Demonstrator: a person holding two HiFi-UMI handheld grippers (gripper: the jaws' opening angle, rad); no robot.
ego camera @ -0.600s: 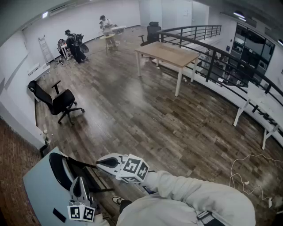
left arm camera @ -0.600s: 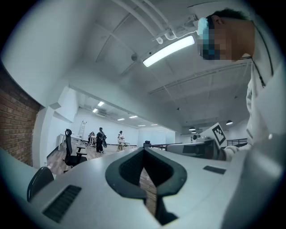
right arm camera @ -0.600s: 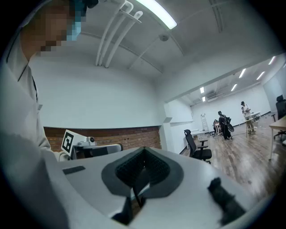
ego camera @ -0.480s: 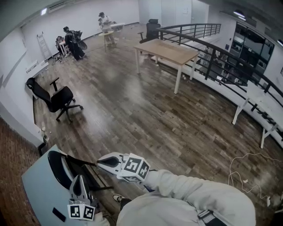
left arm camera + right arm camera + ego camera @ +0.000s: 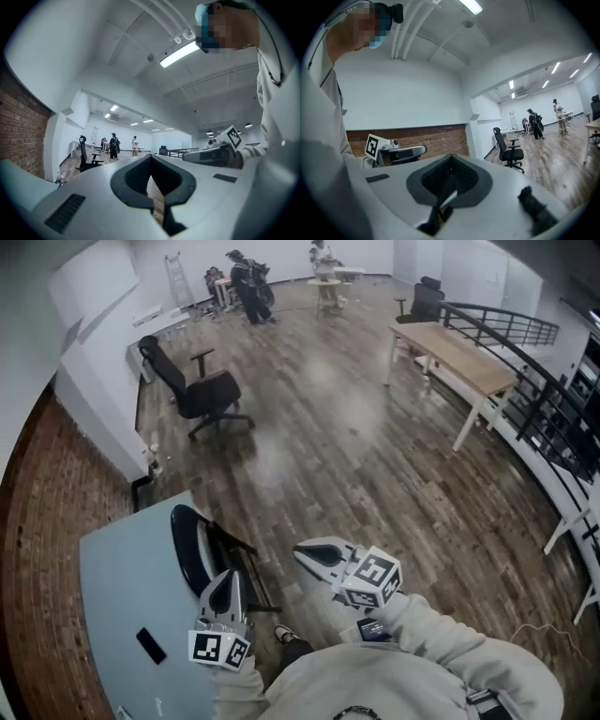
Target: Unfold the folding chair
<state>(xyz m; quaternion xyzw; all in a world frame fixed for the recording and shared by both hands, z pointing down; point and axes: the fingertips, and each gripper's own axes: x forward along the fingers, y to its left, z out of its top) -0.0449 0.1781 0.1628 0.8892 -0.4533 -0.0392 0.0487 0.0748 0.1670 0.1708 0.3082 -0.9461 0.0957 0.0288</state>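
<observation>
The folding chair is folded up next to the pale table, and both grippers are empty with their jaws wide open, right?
Not quite: the jaws are together, not wide open, as the left gripper view and right gripper view show. The rest holds: the folding chair is folded beside the pale table, and the left gripper and right gripper are empty.

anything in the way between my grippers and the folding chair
Nothing visible is. The folding chair stands folded at the edge of the table, right ahead of the left gripper and just left of the right gripper. Both grippers are shut and empty, with only open floor around.
</observation>
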